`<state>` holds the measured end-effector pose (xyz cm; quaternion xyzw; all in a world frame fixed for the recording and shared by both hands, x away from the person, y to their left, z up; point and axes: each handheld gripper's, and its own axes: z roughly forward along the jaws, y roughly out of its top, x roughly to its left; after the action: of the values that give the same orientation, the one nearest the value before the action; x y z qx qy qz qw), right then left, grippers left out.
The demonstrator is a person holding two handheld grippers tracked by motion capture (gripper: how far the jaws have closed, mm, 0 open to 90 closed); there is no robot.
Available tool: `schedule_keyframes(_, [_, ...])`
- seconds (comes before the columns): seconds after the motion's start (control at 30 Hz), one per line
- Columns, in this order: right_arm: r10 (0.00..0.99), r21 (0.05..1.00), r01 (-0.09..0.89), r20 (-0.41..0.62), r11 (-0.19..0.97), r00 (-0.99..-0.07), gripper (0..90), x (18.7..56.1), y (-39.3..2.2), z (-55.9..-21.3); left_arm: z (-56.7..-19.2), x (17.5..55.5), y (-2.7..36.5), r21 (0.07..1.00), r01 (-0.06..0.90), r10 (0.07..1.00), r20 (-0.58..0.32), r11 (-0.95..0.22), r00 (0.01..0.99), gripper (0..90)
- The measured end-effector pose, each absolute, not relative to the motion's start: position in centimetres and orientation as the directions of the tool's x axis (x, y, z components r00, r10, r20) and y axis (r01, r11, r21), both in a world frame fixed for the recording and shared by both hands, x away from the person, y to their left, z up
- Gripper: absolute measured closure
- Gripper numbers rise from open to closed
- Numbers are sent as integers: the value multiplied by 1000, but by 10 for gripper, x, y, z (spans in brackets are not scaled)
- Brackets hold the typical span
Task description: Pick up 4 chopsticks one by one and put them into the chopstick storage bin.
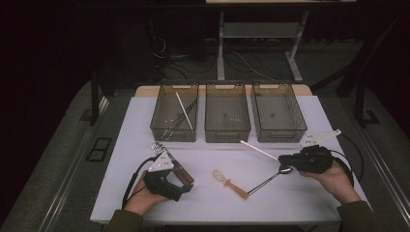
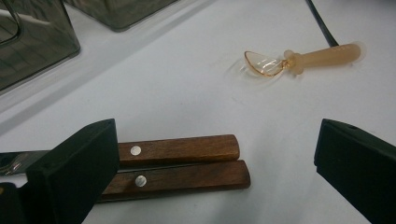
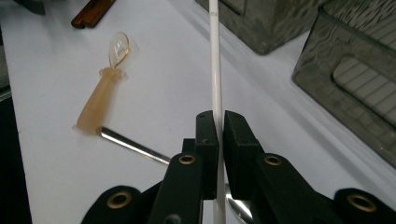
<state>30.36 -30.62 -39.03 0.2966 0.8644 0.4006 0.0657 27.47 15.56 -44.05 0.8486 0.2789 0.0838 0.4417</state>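
My right gripper (image 1: 283,158) (image 3: 220,123) is shut on a thin white stick (image 1: 258,150) (image 3: 215,56), which points away from it toward the middle bin and is lifted off the table. A metal spoon (image 1: 270,179) (image 3: 133,145) lies under it, its handle tip touching an amber plastic spoon (image 1: 228,182) (image 2: 299,58) (image 3: 100,102). My left gripper (image 1: 180,183) (image 2: 215,140) stands open low over the table, with two wooden-handled utensils (image 1: 184,172) (image 2: 182,163) lying side by side between its jaws, close to the left jaw.
Three smoky clear bins stand in a row at the back: the left bin (image 1: 157,121) holds a white stick and dark thin utensils, the middle bin (image 1: 227,133) and right bin (image 1: 278,133) look bare. The white table (image 1: 203,203) ends just in front of the hands.
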Motion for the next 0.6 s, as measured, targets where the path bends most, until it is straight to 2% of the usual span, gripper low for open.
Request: schedule_keyframes(0.6, [556,742,438,107,507,-824,849,326,-259,-375,-440,274,155,796,396,544,-101,-458,833,0])
